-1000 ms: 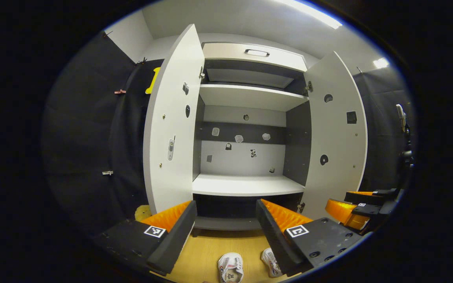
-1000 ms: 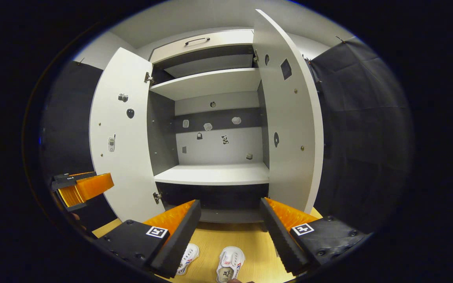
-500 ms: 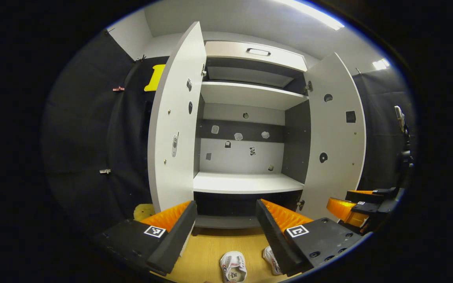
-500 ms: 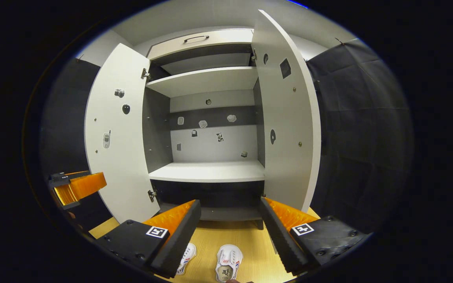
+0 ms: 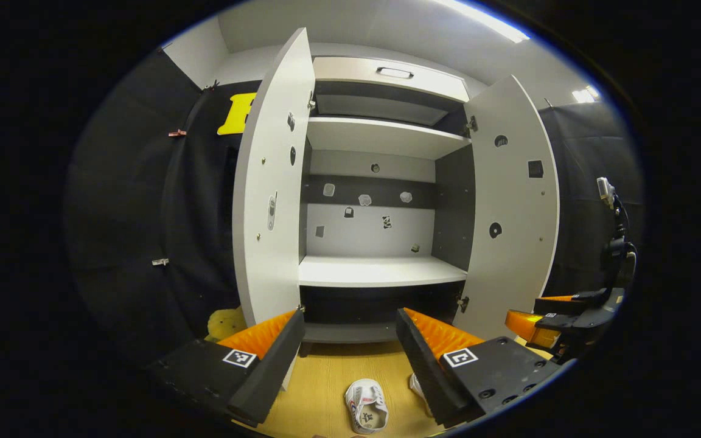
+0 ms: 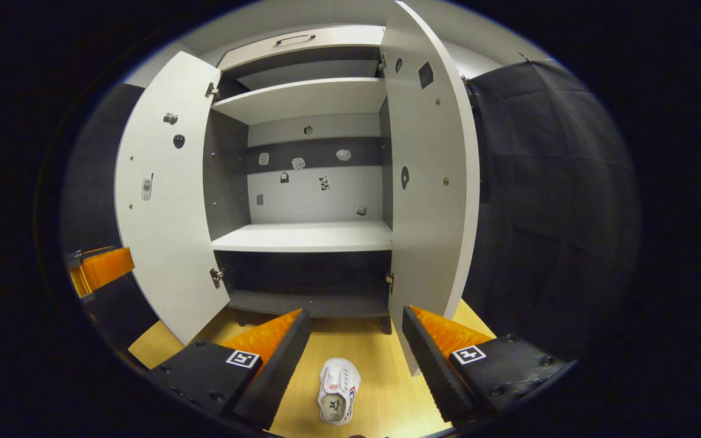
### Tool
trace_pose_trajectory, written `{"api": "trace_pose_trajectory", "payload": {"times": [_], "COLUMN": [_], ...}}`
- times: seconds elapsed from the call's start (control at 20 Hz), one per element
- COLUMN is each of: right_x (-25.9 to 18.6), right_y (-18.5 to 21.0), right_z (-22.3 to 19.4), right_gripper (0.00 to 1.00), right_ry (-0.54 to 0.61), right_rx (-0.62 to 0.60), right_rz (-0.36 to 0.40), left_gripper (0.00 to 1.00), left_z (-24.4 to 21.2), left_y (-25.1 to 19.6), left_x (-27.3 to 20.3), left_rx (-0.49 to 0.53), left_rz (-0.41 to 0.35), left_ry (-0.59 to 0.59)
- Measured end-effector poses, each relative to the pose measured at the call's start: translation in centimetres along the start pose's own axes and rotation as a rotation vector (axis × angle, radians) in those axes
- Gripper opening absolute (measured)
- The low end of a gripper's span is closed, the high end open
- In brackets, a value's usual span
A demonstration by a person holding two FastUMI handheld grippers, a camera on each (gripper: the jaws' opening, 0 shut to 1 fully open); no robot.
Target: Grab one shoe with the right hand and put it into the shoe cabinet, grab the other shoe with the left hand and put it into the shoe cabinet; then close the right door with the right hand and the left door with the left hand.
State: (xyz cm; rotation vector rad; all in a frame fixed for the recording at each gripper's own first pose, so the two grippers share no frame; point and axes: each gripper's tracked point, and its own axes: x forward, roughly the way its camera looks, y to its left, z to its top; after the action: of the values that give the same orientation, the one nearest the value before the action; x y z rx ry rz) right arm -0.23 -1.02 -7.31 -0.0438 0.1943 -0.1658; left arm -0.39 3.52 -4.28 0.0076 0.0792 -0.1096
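Two small white shoes lie on the wooden floor in front of the open shoe cabinet. In the left gripper view one shoe sits below the gap of my open left gripper, and the other shoe peeks out beside its right finger. In the right gripper view a single shoe lies centred below my open right gripper, heel toward me. Both grippers hang above the floor and hold nothing. The cabinet's left door and right door stand wide open.
The white middle shelf is bare, with a dark lower bay beneath it. The right gripper shows at the right of the left gripper view, and the left gripper at the left edge of the right gripper view. Black cloth walls flank the cabinet.
Both cameras have tipped downward, so the cabinet sits higher in view. The right gripper shifted until one shoe lies centred between its fingers; the second shoe slipped out of its sight.
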Motion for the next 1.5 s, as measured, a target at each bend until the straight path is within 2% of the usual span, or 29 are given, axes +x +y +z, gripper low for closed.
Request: {"api": "trace_pose_trajectory", "payload": {"times": [0.3, 0.4, 0.65, 0.85, 1.2, 1.35, 1.5], "right_x": [1.0, 1.2, 1.4, 1.7, 3.8, 5.0, 6.7], "right_y": [1.8, 2.7, 5.3, 7.3, 8.2, 7.9, 7.4], "right_z": [-7.9, -10.4, -16.4, -21.3, -27.5, -30.2, -31.3], "right_gripper": [0.99, 0.99, 0.99, 0.99, 0.99, 0.99, 0.99], "right_ry": [0.206, 0.255, 0.365, 0.478, 0.555, 0.586, 0.564], "right_rx": [0.104, 0.110, 0.088, 0.163, 0.088, 0.057, 0.028], "right_rz": [0.024, 0.039, 0.098, 0.152, 0.163, 0.142, 0.101], "left_gripper": [0.95, 0.95, 0.95, 0.95, 0.95, 0.95, 0.95], "left_z": [-3.3, -4.5, -6.8, -8.3, -10.2, -11.3, -12.0], "left_y": [1.9, 2.7, 2.7, 2.2, 2.0, 2.7, 3.5], "left_x": [-0.9, -1.1, -1.0, -1.4, -2.2, -2.7, -3.2], "left_rx": [-0.031, -0.058, -0.057, -0.053, -0.045, -0.044, -0.038], "left_rz": [0.005, 0.028, 0.026, 0.010, 0.010, 0.029, 0.051], "left_ry": [0.081, 0.115, 0.171, 0.218, 0.266, 0.291, 0.304]}}
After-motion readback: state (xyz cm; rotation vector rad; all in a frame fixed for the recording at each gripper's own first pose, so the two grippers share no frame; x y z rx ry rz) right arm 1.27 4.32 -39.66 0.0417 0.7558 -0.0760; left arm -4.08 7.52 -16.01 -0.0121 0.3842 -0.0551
